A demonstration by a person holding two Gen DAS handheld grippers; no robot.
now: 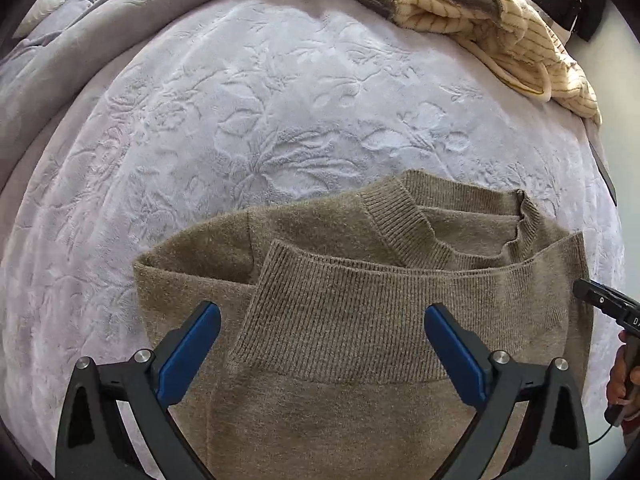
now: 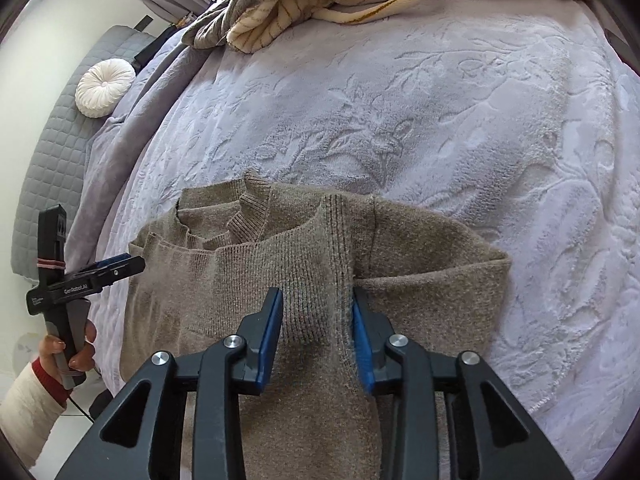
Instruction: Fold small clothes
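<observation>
We are holding the left gripper (image 1: 322, 346) above a light brown knitted sweater (image 1: 360, 272) that is lying on a bed covered by a pale lilac plush blanket embossed with leaves (image 1: 248, 120). Its blue-padded fingers (image 1: 192, 354) are standing spread wide, one on each side of the sweater's ribbed hem band, and they are not pressing on the knit.

The sweater is lying partly folded, its ribbed hem resting just below the ribbed round collar and a sleeve doubled over along one side.

We are pointing the right gripper (image 2: 316, 340) down at the same sweater (image 2: 420, 256). Its blue pads (image 2: 269, 340) are standing partly apart with a raised ridge of the ribbed knit between them; the knit is brushing the inner faces of the pads, but we cannot tell whether they are actually squeezing it.

In the right wrist view our left hand (image 2: 74, 346), in a cream sleeve with a red cuff, is gripping the handle of the other tool.

At the far edge of the bed a heap of cream striped fleece and grey cloth (image 1: 500, 28) is lying well apart from the sweater, and a round white pleated cushion (image 2: 105, 87) is resting near a grey quilted headboard (image 2: 52, 152).
</observation>
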